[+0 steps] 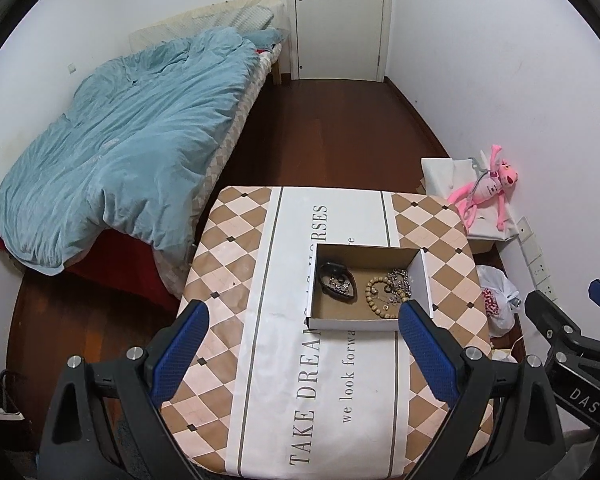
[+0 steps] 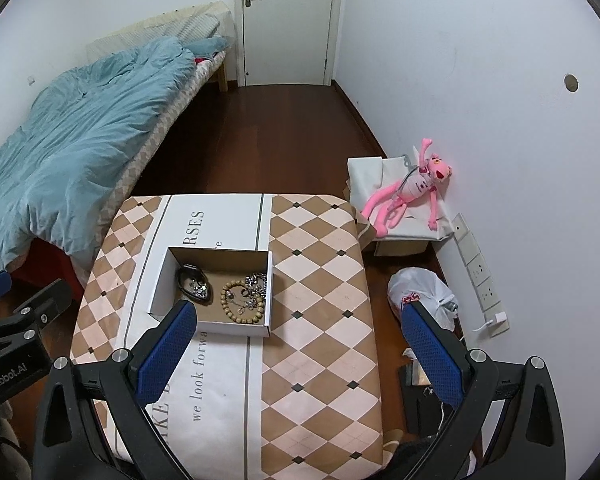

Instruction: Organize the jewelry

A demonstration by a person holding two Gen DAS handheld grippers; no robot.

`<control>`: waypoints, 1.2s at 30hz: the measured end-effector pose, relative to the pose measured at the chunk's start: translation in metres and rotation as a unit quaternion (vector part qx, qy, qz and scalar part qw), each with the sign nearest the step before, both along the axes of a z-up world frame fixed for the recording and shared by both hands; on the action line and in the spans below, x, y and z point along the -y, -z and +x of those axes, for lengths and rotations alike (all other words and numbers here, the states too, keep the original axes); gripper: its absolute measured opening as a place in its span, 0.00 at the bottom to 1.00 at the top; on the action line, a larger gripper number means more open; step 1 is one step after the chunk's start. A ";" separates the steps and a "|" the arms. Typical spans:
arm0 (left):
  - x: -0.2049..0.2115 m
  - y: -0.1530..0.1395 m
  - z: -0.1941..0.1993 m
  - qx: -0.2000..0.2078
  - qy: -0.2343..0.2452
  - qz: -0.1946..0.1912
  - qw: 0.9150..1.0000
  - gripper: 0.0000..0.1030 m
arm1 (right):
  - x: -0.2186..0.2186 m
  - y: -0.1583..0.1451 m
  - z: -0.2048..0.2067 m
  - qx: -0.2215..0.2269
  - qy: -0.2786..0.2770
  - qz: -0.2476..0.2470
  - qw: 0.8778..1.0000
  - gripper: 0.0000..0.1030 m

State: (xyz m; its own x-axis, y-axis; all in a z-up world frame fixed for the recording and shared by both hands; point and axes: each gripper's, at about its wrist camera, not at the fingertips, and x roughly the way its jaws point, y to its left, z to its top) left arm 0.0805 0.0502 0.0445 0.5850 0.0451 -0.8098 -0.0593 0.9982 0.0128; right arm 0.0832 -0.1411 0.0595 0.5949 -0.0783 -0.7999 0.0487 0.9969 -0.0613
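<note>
On patterned table we see open cardboard box holding wooden bead bracelet, metal chain, dark dish. Above table near edge, our 2 grippers: left gripper spread wide, holding nothing; right gripper likewise.

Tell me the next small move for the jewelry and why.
Probably lower the right gripper toward the beads in the box. Both grippers are open and empty above the table, and the beads lie tangled with a chain on that gripper's side.
</note>
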 end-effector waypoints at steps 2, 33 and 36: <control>0.000 0.001 0.001 -0.002 0.002 0.000 1.000 0.94 | 0.000 0.002 0.000 -0.002 -0.001 -0.003 1.000 1.00; -0.003 0.012 -0.001 -0.009 0.003 0.002 1.000 0.94 | -0.005 0.006 0.002 -0.013 -0.014 -0.011 1.000 1.00; -0.001 0.011 -0.001 -0.010 0.004 0.005 1.000 0.94 | -0.006 0.004 0.002 -0.015 -0.016 -0.007 1.000 1.00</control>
